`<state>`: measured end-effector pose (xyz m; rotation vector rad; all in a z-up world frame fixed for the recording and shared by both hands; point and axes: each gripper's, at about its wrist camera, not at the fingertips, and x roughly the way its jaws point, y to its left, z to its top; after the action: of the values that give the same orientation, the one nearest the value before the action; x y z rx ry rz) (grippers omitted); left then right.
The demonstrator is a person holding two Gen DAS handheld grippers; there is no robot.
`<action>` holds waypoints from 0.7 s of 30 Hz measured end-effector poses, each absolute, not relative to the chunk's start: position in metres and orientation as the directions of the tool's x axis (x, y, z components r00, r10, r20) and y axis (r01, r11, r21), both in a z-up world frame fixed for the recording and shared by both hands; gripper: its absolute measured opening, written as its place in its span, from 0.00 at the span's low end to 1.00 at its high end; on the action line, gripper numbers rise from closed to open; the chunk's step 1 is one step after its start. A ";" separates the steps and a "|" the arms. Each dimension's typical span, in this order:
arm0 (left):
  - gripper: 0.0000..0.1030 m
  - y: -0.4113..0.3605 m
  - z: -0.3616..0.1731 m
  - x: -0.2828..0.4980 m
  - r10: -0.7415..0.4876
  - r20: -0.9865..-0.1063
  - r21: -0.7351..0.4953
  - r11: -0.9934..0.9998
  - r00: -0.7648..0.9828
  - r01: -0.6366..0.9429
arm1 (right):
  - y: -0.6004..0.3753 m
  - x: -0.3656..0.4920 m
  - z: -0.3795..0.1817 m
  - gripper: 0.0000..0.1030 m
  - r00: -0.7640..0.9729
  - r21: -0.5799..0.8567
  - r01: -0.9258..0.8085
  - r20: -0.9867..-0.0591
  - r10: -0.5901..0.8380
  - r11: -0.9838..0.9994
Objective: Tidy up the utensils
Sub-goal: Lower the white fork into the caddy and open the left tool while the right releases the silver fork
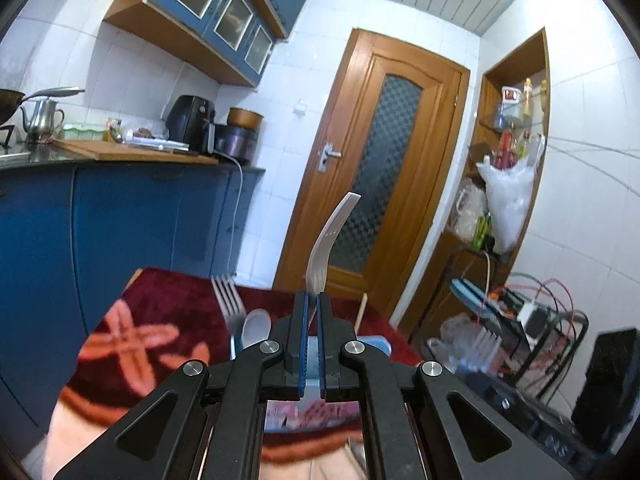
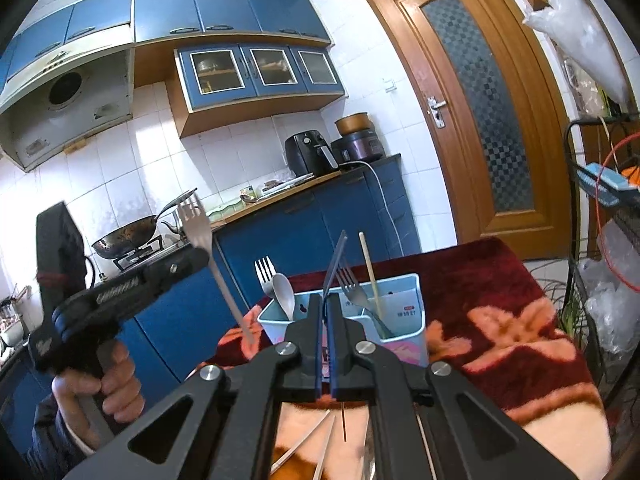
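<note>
My left gripper [image 1: 313,300] is shut on a silver fork [image 1: 329,236], tines up; in the right wrist view this fork [image 2: 200,236] sticks out of the left gripper [image 2: 204,254] at the left, above the table. My right gripper [image 2: 325,300] is shut on a thin dark utensil [image 2: 335,262] that stands up over the light blue utensil holder [image 2: 404,320]. The holder holds a fork [image 2: 265,272] and a spoon [image 2: 285,294] in one compartment, and a fork [image 2: 352,284] and a chopstick [image 2: 370,272] in another. The holder also shows in the left wrist view [image 1: 378,345].
The holder stands on a table with a dark red flowered cloth [image 2: 500,320]. Several loose chopsticks [image 2: 304,444] lie near the front edge. Blue kitchen counter [image 2: 304,232] behind, wooden door [image 2: 480,120] at the right, a wire rack [image 2: 600,240] at the far right.
</note>
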<state>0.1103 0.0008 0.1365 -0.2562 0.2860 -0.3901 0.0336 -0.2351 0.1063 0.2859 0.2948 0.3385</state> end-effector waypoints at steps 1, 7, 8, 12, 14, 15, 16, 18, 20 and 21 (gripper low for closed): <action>0.03 0.000 0.137 0.113 -0.401 -0.218 -0.299 0.895 0.890 0.330 | -0.236 0.034 0.108 0.04 0.903 0.319 -0.282 -0.231 0.363 0.905; 0.03 -0.006 0.130 0.137 -0.356 -0.199 -0.285 0.913 0.913 0.294 | -0.245 0.037 0.116 0.04 0.913 0.307 -0.268 -0.220 0.343 0.913; 0.03 -0.006 0.127 0.140 -0.351 -0.202 -0.286 0.914 0.915 0.288 | -0.246 0.038 0.117 0.04 0.915 0.305 -0.265 -0.219 0.338 0.915; 0.03 -0.005 0.115 0.151 -0.351 -0.220 -0.315 0.908 0.910 0.275 | -0.250 0.042 0.124 0.04 0.925 0.285 -0.249 -0.212 0.314 0.926; 0.03 -0.005 0.108 0.156 -0.358 -0.233 -0.326 0.905 0.904 0.274 | -0.249 0.044 0.128 0.04 0.930 0.273 -0.242 -0.209 0.303 0.931; 0.03 -0.006 0.104 0.157 -0.360 -0.239 -0.326 0.905 0.902 0.274 | -0.248 0.046 0.131 0.04 0.933 0.265 -0.237 -0.207 0.295 0.935; 0.03 -0.006 0.101 0.158 -0.360 -0.242 -0.325 0.905 0.901 0.274 | -0.248 0.048 0.133 0.04 0.936 0.257 -0.232 -0.204 0.288 0.938; 0.03 -0.009 0.095 0.160 -0.360 -0.253 -0.317 0.908 0.898 0.275 | -0.248 0.053 0.137 0.04 0.942 0.244 -0.221 -0.197 0.271 0.944; 0.03 -0.011 0.090 0.162 -0.360 -0.266 -0.310 0.910 0.894 0.274 | -0.248 0.060 0.141 0.04 0.946 0.233 -0.212 -0.193 0.259 0.949; 0.03 -0.012 0.087 0.164 -0.359 -0.274 -0.308 0.912 0.892 0.272 | -0.247 0.063 0.142 0.04 0.948 0.227 -0.208 -0.191 0.253 0.951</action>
<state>0.1636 -0.0120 0.0872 -0.2665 0.3334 -0.3318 0.0626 -0.2474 0.1419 0.2061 0.2204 0.2361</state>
